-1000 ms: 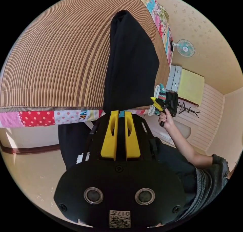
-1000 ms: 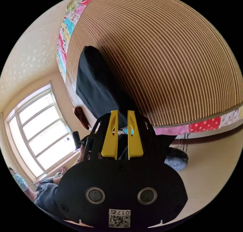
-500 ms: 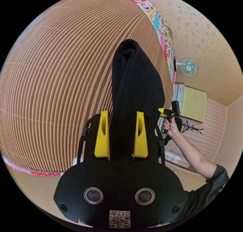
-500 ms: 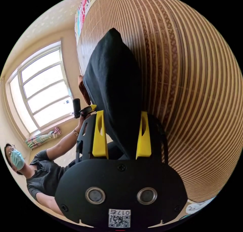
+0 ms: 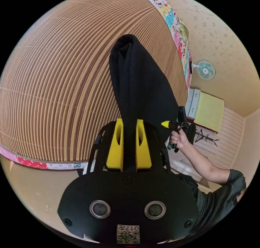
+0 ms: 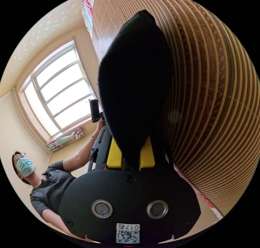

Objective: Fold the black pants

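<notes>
Pinching the pants in both the left gripper and right gripper keeps the folded edge even over the mat.

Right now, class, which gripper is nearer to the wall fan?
Right. In the left gripper view, the right gripper appears below and beside the wall fan; the left gripper sits further across, clamped on the black pants.
</notes>
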Demonstrator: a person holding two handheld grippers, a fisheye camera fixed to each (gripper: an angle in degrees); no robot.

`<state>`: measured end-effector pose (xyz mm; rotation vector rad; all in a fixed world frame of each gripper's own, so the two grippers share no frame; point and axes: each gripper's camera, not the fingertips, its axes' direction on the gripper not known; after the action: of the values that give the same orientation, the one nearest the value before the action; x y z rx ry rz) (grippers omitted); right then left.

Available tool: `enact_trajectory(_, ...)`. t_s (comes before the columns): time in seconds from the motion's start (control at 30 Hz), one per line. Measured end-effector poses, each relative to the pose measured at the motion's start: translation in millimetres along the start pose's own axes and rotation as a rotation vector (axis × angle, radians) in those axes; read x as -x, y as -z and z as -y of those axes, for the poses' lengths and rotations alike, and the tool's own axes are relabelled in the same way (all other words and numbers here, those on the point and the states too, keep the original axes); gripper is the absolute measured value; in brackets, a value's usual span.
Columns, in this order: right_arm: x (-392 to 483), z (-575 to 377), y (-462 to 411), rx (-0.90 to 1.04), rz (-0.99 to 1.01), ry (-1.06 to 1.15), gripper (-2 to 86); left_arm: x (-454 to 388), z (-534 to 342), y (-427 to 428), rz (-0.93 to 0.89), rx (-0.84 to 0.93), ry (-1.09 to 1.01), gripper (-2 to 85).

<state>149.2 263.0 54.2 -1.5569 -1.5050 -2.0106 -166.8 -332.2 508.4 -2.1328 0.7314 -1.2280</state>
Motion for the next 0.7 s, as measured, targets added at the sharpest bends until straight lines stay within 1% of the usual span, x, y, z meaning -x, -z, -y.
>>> enact_trajectory(0.23,54.3,-30.0,-55.9,0.035,-0.041,0.012,9.9,3.3,-43.1,31.5,0.03,0.055,0.045,6.7)
enact_trajectory(0.43,120.5,-9.3,-143.0,0.027,-0.037,0.056,9.6,37.7,-57.8,111.5,0.029,0.051,-0.007,6.6)
enact_trajectory(0.53,166.1,15.7,-204.6,0.003,-0.014,0.088,9.5,65.0,-57.8,172.6,0.052,0.03,-0.036,6.6)
enact_trajectory(0.6,197.3,34.0,-245.1,-0.003,0.007,0.121,9.4,81.0,-57.9,233.7,0.116,0.008,-0.074,6.6)
enact_trajectory(0.63,218.4,47.8,-273.3,-0.007,0.037,0.14,9.3,84.3,-58.2,250.7,0.135,0.001,-0.082,6.6)
enact_trajectory(0.7,250.5,68.9,-314.8,-0.011,0.088,0.168,9.1,93.5,-59.5,322.8,0.215,-0.026,-0.122,6.6)
